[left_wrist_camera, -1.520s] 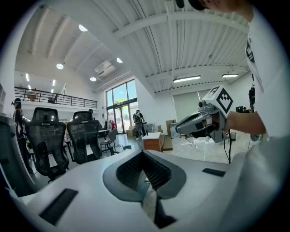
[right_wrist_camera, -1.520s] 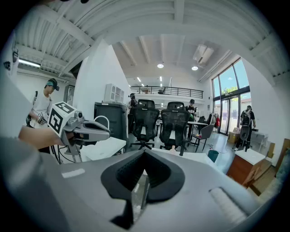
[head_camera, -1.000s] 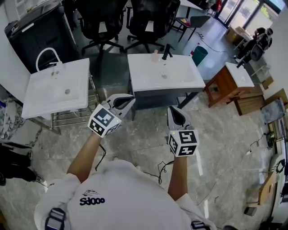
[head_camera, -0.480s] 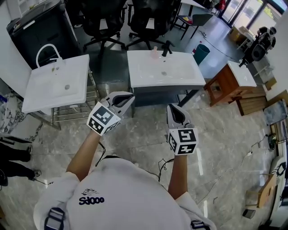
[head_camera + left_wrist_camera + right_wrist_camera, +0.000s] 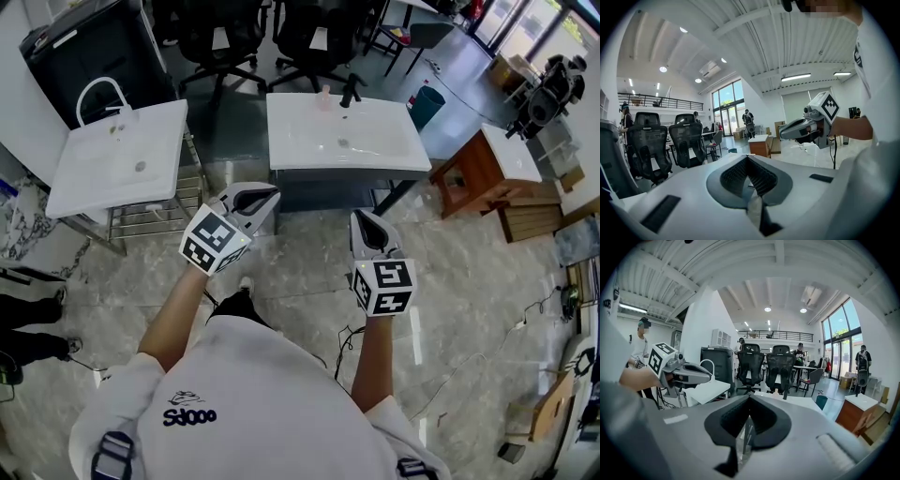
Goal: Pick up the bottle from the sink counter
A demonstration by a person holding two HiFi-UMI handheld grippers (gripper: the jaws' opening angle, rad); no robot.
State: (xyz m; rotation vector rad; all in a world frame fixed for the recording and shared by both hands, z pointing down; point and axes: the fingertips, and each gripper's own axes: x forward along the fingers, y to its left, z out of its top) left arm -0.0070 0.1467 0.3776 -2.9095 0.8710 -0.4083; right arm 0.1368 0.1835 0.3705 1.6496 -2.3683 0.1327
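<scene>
A small pale pink bottle stands at the back edge of the white sink counter, just left of its black faucet. Both grippers hang in the air over the marble floor, short of the counter's front edge. My left gripper is shut and holds nothing; it points toward the counter's left front corner. My right gripper is shut and empty too, and it aims at the counter's middle. In the right gripper view the counter lies straight ahead past the closed jaws.
A second white sink with an arched white faucet stands at the left on a metal rack. Black office chairs stand behind the counters. A wooden cabinet and a teal bin are at the right. A bystander's legs show at the far left.
The view has shifted a little as the person walks. A shoe has come into sight below the left gripper. Both grippers keep their pose and stay shut.
</scene>
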